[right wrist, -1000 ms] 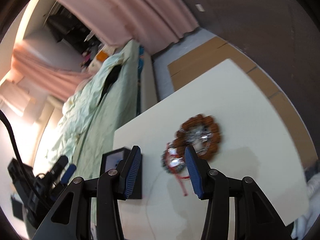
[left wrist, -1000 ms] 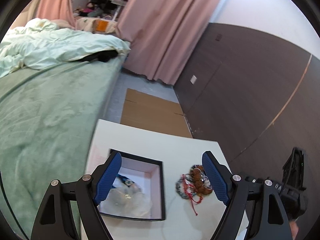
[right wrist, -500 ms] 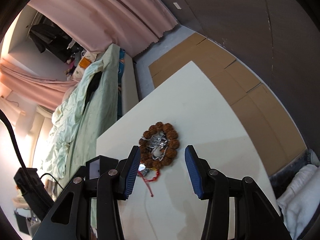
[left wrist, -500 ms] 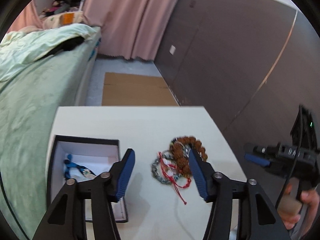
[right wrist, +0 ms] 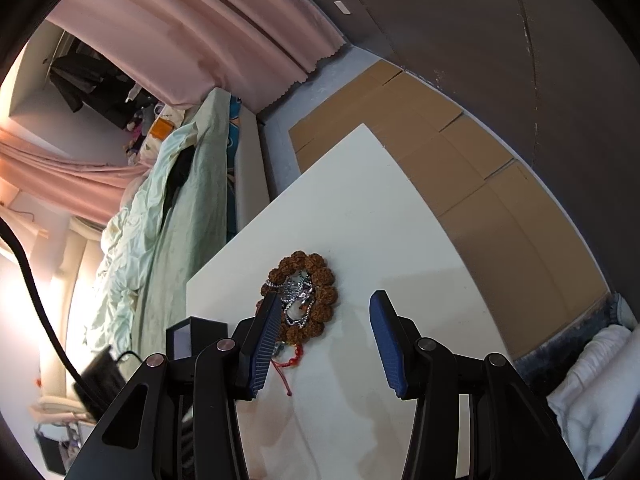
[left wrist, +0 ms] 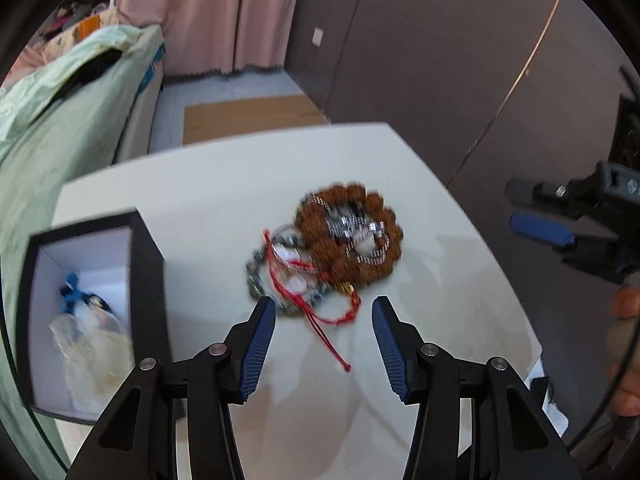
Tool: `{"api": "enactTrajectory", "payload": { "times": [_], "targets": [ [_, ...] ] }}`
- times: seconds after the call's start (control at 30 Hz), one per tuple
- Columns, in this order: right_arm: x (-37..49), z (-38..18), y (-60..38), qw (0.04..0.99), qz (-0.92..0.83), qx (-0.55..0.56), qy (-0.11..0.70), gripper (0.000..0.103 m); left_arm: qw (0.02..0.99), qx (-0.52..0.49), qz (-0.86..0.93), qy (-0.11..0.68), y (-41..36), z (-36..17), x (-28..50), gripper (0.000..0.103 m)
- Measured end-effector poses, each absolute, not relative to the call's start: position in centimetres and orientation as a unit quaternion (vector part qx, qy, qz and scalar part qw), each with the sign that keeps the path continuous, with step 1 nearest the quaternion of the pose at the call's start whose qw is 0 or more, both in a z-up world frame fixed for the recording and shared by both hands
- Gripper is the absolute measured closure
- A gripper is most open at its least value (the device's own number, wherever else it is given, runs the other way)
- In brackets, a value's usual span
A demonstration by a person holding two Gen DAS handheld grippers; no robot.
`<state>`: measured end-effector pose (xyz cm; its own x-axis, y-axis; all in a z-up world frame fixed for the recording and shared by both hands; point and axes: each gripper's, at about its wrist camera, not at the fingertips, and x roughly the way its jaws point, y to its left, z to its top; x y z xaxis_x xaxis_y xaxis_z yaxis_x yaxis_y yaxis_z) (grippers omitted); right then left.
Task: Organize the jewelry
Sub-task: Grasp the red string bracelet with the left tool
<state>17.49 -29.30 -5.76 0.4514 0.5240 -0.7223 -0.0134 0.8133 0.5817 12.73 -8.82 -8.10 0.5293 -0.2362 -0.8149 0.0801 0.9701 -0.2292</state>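
A pile of jewelry lies on the white table: a brown bead bracelet with a silver chain inside it, a grey bead bracelet and a red string bracelet. My left gripper is open and empty, just short of the pile. A black box with a white inside stands at the left and holds blue and clear pieces. My right gripper is open and empty, above the table by the brown bracelet; it also shows at the right of the left wrist view.
A bed with a green cover runs along the table's left side. Flat cardboard lies on the floor beyond the table. A dark wall and pink curtains are behind. The black box shows in the right wrist view.
My left gripper swung right from over the box to the jewelry pile and came closer to it. My right gripper drew back and turned, so the pile now sits by its left finger.
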Motion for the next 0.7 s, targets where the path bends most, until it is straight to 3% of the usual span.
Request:
{"api": "enactTrajectory", "payload": {
  "times": [0.4,0.6,0.7],
  "targets": [
    [17.1,-5.7,-29.6,0.811,0.167,0.259,0.497,0.056,0.854,-0.135,-0.060,0.499,-8.3,-10.2,14.0,0.057],
    [17.1,-5.8,-29.4,0.811,0.167,0.255,0.499,0.056,0.862,-0.108,-0.045,0.494,-9.6,-10.8,14.6,0.058],
    [17.1,-6.0,-28.9,0.811,0.166,0.248,0.503,0.056,0.867,-0.073,-0.034,0.492,-10.3,-10.9,14.7,0.067]
  ]
}}
